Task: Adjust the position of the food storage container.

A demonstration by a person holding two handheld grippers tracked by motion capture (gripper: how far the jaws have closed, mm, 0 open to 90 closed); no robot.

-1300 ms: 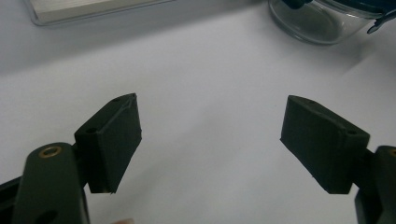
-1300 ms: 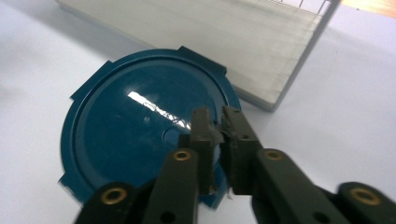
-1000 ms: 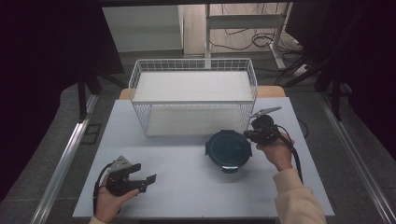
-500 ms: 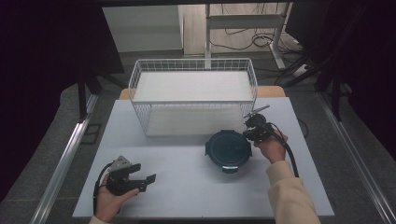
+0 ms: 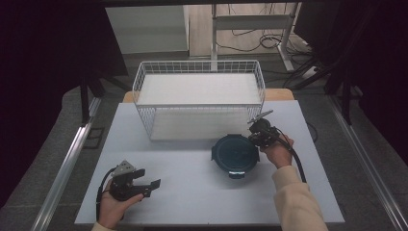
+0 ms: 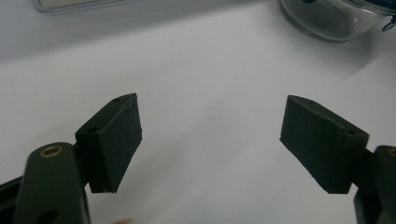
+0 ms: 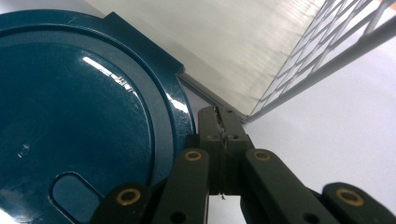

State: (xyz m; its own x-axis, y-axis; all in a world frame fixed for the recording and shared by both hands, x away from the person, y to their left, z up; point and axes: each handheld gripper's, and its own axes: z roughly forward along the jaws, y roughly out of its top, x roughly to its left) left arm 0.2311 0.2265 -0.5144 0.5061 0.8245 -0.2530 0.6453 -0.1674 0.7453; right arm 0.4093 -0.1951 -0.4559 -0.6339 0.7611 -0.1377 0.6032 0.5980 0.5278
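A round glass container with a dark teal lid (image 5: 235, 154) sits on the white table (image 5: 192, 202), right of centre and just in front of the wire basket. My right gripper (image 5: 256, 135) is at the lid's right rim, its jaws pressed together. In the right gripper view the shut tips (image 7: 220, 128) touch the edge of the lid (image 7: 79, 107); nothing shows between them. Down at the table's front left, my left gripper (image 5: 148, 180) is held low with its jaws wide apart. In the left gripper view it (image 6: 210, 140) holds nothing, and the container's glass bowl (image 6: 327, 18) is far off.
A white wire basket (image 5: 199, 106) with a pale liner stands at the back middle of the table; its front corner (image 7: 327, 51) is close to my right gripper. Dark floor, metal rails and cables surround the table.
My right gripper has shifted slightly left, closer against the lid's rim. The left gripper has stayed where it was, still open.
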